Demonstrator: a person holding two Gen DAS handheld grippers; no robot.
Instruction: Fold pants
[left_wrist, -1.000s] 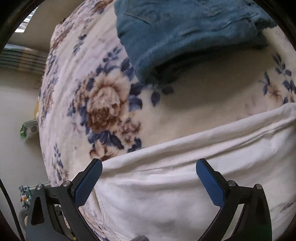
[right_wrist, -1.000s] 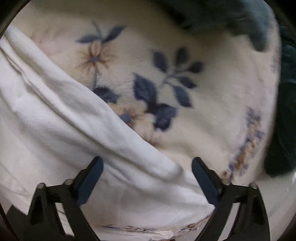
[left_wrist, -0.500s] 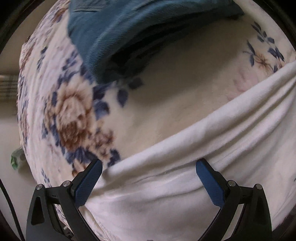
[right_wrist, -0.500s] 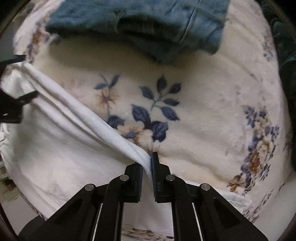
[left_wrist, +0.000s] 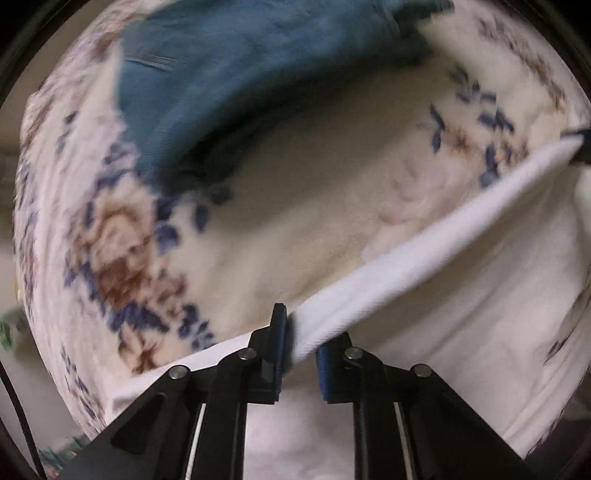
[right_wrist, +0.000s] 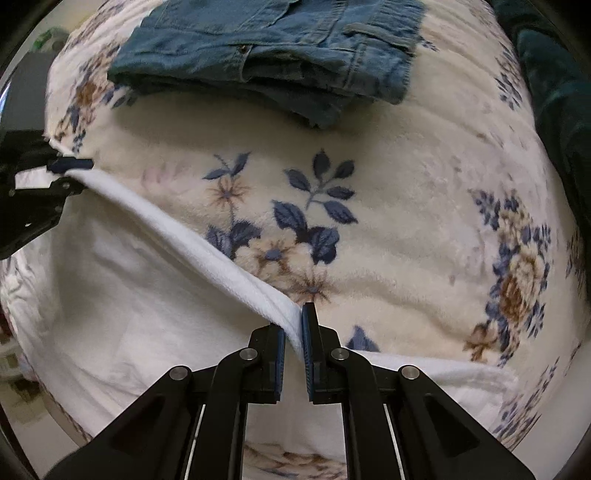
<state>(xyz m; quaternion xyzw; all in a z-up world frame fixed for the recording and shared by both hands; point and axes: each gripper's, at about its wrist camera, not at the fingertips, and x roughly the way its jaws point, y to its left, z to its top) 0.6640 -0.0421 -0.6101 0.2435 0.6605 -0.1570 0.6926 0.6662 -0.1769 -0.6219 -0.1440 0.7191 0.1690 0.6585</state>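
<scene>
White pants lie across a floral blanket on a bed. My left gripper points down, its jaws closing on the pants' thick top edge, and the pads press the cloth. The right gripper is shut on the same edge of the white pants, further along. The edge is lifted and stretched in a straight band between the two. In the right wrist view the left gripper shows at the far left. In the left wrist view the right gripper is barely in view at the right rim.
Folded blue jeans lie at the far side of the floral blanket; they also show as blurred blue jeans in the left wrist view. A dark green cloth lies along the right. Floor shows past the bed's left edge.
Both grippers were open over the pants' edge. The right one shut on it first and rose. The left one has now shut on it too, and the edge is lifted taut.
</scene>
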